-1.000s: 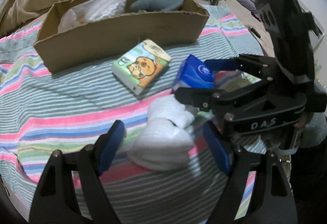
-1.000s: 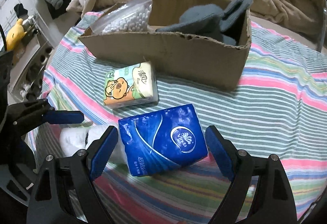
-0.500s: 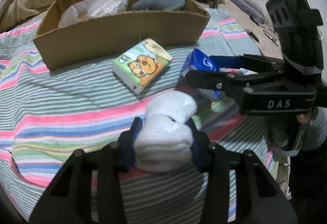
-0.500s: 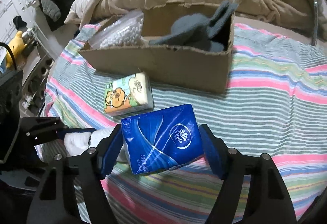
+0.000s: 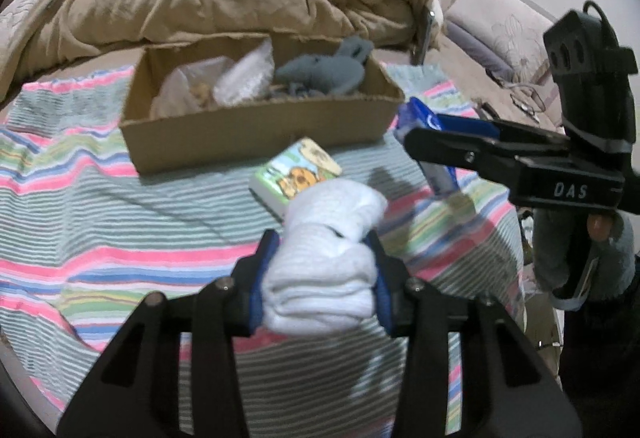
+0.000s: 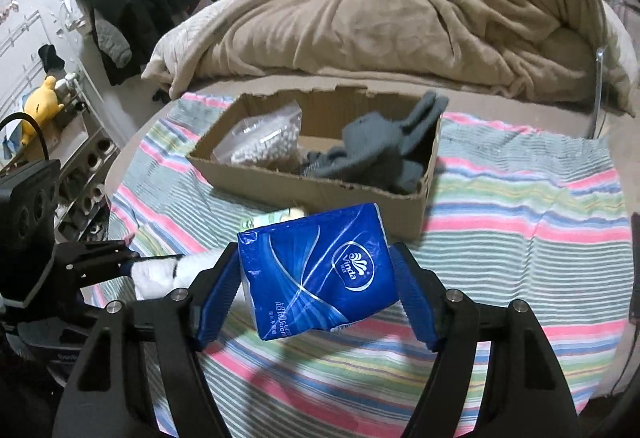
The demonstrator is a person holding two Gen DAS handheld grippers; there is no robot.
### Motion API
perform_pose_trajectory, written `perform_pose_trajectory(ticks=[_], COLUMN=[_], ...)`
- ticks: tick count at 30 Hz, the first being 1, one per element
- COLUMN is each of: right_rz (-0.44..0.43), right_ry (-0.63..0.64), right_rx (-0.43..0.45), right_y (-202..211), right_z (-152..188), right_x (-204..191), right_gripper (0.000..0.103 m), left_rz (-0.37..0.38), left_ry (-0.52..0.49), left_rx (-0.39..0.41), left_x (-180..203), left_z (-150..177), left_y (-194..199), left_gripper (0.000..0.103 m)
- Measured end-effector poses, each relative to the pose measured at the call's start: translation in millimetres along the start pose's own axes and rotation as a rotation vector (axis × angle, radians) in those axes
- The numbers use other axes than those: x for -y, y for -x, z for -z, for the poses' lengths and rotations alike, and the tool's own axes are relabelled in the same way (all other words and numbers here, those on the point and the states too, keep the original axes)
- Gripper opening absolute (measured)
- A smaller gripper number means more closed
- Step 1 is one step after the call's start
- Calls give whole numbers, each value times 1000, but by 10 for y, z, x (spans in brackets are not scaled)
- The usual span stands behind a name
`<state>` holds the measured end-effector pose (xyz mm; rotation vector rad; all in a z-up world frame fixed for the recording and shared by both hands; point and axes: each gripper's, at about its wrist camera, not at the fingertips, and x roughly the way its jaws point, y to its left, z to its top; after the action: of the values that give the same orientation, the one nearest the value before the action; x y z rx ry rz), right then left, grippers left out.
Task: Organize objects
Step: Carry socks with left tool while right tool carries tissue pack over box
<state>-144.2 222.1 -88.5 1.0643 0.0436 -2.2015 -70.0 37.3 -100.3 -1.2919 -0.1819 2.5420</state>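
The left gripper (image 5: 320,278) is clamped on the white rolled socks (image 5: 324,258) and the right gripper (image 6: 316,290) on the blue tissue pack (image 6: 320,270); a second ago both lay on the striped cloth (image 5: 120,238) between open jaws. Both now hang lifted, the cardboard box (image 6: 320,194) just ahead, ready for dropping in

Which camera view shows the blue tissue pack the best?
The right wrist view: the blue tissue pack fills the middle, logo readable, between the right gripper pads. The left wrist view shows only a blurred edge of it behind that gripper.
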Motion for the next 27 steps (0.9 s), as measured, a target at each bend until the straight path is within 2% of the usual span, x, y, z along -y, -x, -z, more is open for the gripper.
perform_pose_trajectory(ticks=[3,10,27], right_rz=[1,12,65], right_ry=[4,17,60], right_rx=[8,35,68], right_y=[32,79,-102], right_z=[-41,-181,-627], right_x=[-25,-48,-75], right_gripper=[76,76,76], left_rz=[-12,-45,-121], left_ry=[12,53,95], left_rx=[27,110,205], left_x=[23,-184,-703], left_z=[-89,-212,-579], left_y=[-9,224,343], left_gripper=[44,44,44])
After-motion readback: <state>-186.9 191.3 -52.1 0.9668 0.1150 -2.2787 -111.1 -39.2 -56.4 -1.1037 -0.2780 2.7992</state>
